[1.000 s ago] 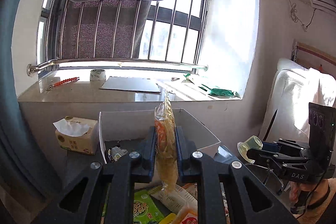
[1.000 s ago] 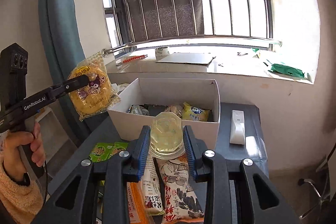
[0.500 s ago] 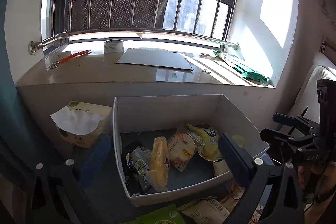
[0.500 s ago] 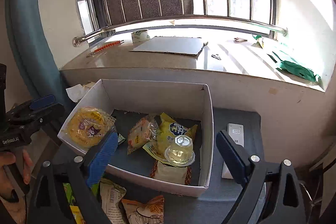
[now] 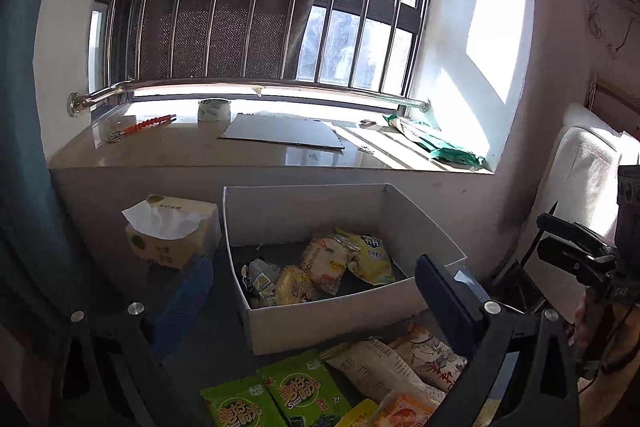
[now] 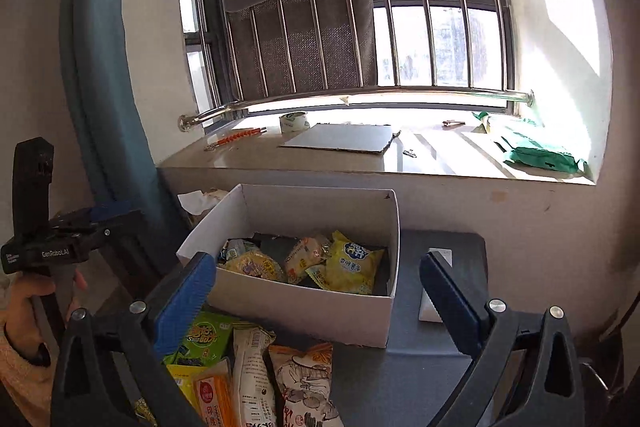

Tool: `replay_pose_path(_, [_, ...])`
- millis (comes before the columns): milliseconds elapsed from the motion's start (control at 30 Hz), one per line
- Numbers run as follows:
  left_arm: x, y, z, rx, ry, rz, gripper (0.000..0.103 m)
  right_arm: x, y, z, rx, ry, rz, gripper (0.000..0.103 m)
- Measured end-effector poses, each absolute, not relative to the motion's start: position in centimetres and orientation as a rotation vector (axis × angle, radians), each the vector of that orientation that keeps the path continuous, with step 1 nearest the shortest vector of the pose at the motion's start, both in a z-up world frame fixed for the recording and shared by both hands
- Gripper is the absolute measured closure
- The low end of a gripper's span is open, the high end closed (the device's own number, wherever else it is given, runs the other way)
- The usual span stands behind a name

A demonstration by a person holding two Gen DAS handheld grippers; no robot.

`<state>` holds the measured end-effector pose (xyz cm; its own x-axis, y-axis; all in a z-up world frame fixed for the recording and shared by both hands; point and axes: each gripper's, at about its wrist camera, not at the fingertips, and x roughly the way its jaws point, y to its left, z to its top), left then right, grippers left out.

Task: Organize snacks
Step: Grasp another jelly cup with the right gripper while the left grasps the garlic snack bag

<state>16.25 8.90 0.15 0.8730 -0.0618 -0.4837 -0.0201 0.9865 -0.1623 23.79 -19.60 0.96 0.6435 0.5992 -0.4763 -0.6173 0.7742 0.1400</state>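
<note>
Hovering with jaws spread wide and empty, both having just opened: left gripper [image 5: 316, 291] and right gripper [image 6: 320, 287].
White cardboard box [image 6: 304, 301] on the dark table [image 6: 436, 355] holds several snack packets [image 6: 352, 263]; more snack packets [image 6: 256, 367] lie loose just before it. Tissue box [image 5: 172, 235] stands beside.
</note>
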Motion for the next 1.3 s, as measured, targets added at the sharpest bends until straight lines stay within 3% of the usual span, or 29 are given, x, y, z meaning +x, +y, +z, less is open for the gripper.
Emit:
replay_pose_path(300, [6.8,4.8,-2.6,-0.150,0.480,-0.058,0.000,13.5,-25.7,-4.1,0.022,0.520,0.643,0.000])
replay_pose_path(533, [1.4,1.6,-8.6,-0.156,0.532,0.022,0.000,7.6,-29.3,-10.7,0.088,0.691,0.603,0.000])
replay_pose_path(1300, [-0.2,0.3,-11.2,-0.156,0.581,0.041,0.000,13.2,-27.2,-16.7,-0.004,0.874,0.523,0.003])
